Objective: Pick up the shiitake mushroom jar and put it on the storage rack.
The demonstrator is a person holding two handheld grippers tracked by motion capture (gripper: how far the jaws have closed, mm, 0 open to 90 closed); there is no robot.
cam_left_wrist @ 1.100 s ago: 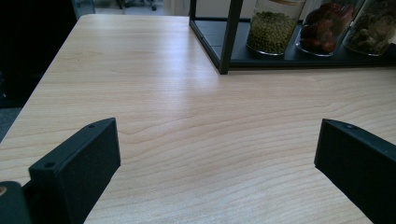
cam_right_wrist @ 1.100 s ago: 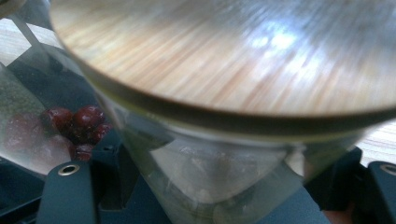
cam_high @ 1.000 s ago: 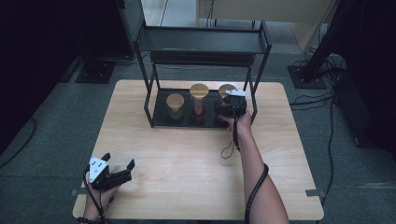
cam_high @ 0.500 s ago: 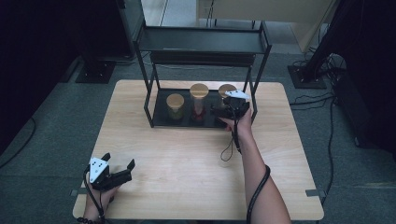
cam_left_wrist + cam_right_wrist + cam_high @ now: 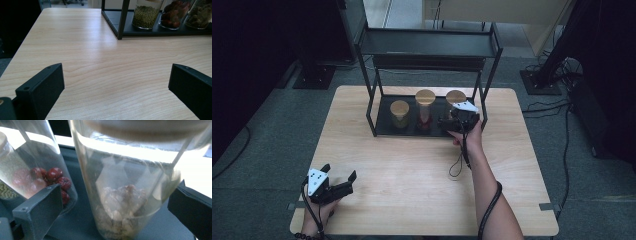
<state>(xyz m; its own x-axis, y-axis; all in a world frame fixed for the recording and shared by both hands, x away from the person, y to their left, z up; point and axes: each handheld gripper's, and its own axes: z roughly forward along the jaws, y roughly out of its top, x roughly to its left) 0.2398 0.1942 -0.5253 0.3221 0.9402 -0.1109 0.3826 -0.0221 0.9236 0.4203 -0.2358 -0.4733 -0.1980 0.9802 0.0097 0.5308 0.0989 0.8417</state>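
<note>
On the rack's (image 5: 377, 107) lower shelf three lidded glass jars are seen standing upright in a row: a green-bean jar (image 5: 399, 114) at the left, a red-fruit jar (image 5: 425, 107) in the middle, and a pale-nut jar (image 5: 455, 98) at the right, close beside the right post. The right gripper (image 5: 451, 123) is held at this last jar; in the right gripper view the nut jar (image 5: 125, 195) is framed between the fingers, which have just been opening and are now spread wide, with no pad pressed on the glass. The jar is thus judged to be set down on the shelf and released, so placing seems done for all three jars; what is left, as far as can be told, is for the right gripper to be drawn back clear of the rack without the jar being knocked. The left gripper (image 5: 336, 186) is rested low on the surface (image 5: 412, 200) near its front left corner, well apart from the rack, its fingers apart and nothing between them.
</note>
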